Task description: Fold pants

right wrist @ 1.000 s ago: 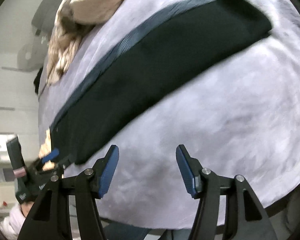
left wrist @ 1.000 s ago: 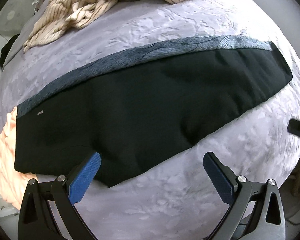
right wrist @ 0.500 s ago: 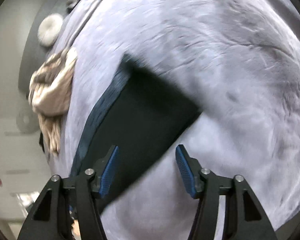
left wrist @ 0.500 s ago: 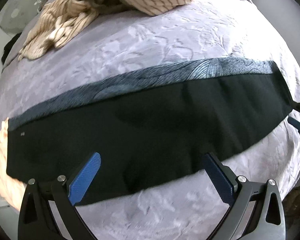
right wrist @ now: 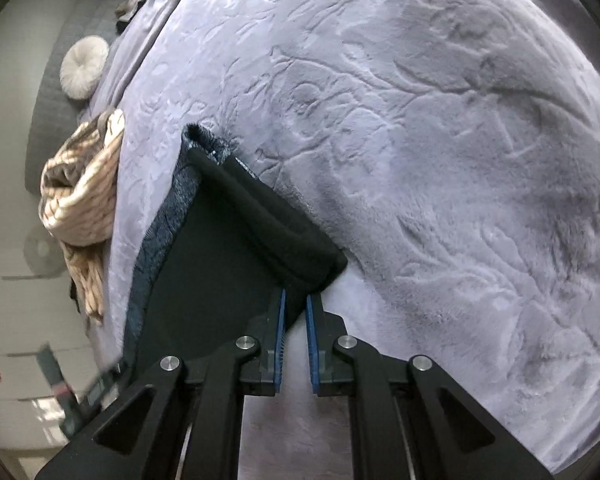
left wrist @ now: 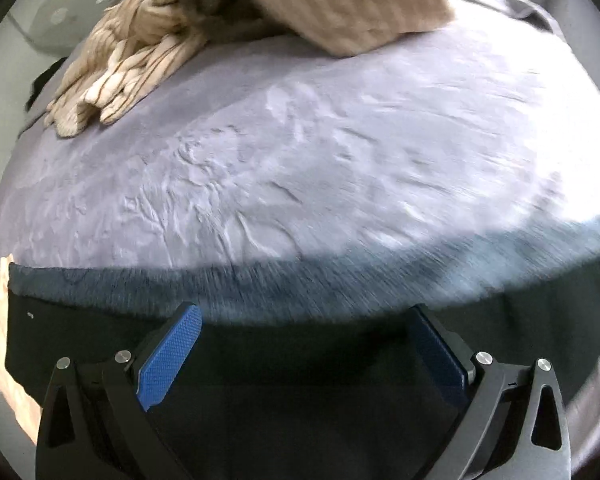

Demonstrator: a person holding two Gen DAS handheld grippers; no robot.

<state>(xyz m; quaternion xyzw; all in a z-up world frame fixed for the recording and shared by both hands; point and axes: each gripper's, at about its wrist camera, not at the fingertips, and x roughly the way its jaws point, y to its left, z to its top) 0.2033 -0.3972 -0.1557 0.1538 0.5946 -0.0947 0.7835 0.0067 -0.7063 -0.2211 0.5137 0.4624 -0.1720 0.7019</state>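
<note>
right tool [right wrist: 295,304]: closed onto pants [right wrist: 236,248] hem | left tool [left wrist: 300,344]: now over pants

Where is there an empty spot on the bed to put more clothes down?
The wide lilac blanket is bare between the black pants at the near edge and the striped clothes pile at the far side. Beyond the pant cuff it is bare too. It is crowded by the pile.

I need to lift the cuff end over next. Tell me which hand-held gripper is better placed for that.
Right. The right hand-held gripper is already shut on the hem corner of the black pants. The left hand-held gripper hangs open above the pants, gripping nothing.
</note>
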